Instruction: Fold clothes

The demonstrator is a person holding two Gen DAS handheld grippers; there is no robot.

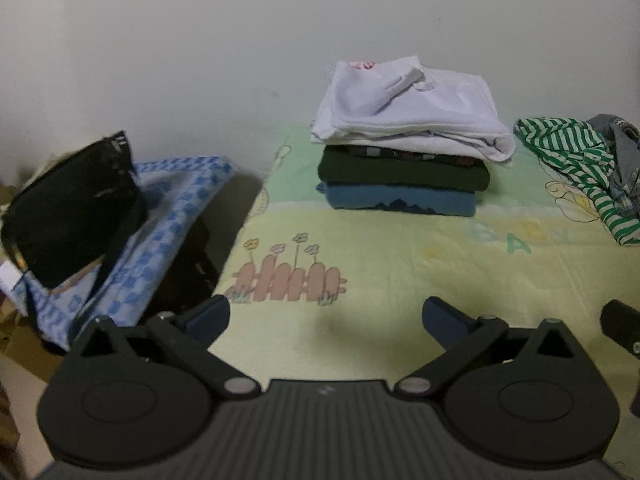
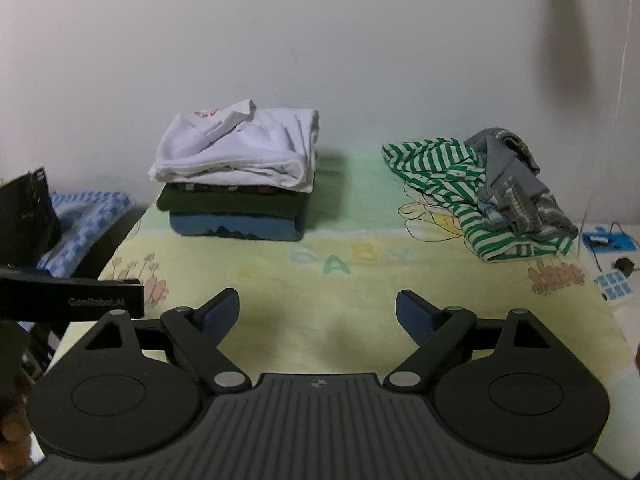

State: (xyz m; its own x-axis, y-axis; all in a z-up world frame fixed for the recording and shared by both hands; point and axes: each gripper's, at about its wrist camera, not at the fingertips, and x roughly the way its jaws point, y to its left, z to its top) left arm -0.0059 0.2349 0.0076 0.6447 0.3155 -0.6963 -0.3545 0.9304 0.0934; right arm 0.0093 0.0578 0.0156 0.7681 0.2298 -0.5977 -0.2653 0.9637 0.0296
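A stack of folded clothes stands at the back by the wall: a white garment point(image 1: 408, 112) point(image 2: 236, 148) on top, a dark green one point(image 1: 400, 172) point(image 2: 232, 202) under it, a blue one point(image 1: 396, 200) point(image 2: 236, 226) at the bottom. A crumpled pile lies to its right: a green-and-white striped garment point(image 1: 576, 164) point(image 2: 452, 184) with a grey garment point(image 1: 624, 148) point(image 2: 516, 184) on it. My left gripper point(image 1: 326, 316) is open and empty over the yellow baby blanket point(image 1: 400, 272). My right gripper point(image 2: 318, 312) is open and empty over the blanket point(image 2: 320, 280).
A blue checked cloth point(image 1: 160, 220) point(image 2: 84, 216) with a black bag point(image 1: 68, 216) on it lies left of the blanket. Small blue items and a cable point(image 2: 608, 248) sit at the right edge. The wall point(image 2: 320, 60) is close behind the clothes.
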